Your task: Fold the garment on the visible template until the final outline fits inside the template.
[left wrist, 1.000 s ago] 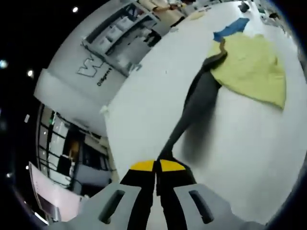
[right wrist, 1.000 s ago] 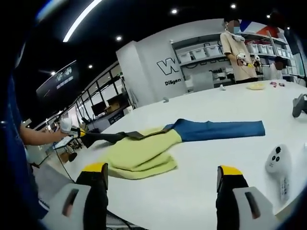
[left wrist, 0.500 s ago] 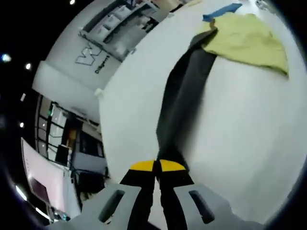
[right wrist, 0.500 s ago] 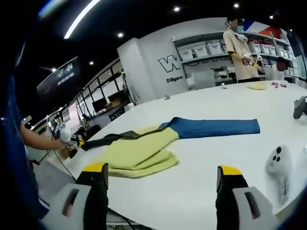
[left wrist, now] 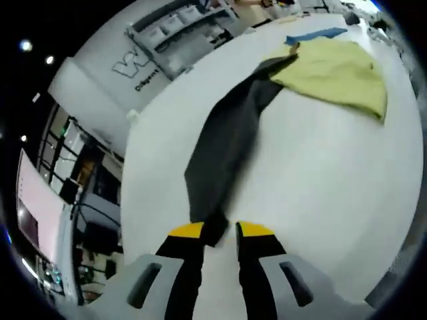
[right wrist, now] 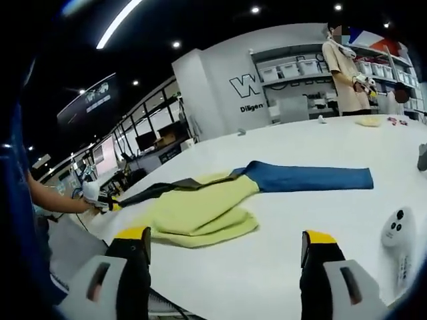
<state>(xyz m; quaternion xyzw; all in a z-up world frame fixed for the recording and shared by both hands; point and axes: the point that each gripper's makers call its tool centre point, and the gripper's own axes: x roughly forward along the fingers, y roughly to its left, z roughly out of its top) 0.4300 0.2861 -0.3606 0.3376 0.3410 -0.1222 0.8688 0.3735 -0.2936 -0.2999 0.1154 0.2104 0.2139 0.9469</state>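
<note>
Here the left gripper (left wrist: pixel 220 230) has jaws slightly parted around the dark sleeve (left wrist: pixel 227 140) end. The garment (right wrist: pixel 203 210) lies on the white table (right wrist: pixel 320 220). The right gripper (right wrist: pixel 223 243) hovers near, jaws wide.

Dark sleeve (left wrist: pixel 223 147): we cannot tell whether its end, between the left gripper (left wrist: pixel 220 233) jaws, is pinched.

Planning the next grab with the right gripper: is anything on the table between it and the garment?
Nothing visible. In the right gripper view, bare white table lies between the open right gripper and the garment; the white device sits off to the side.
</note>
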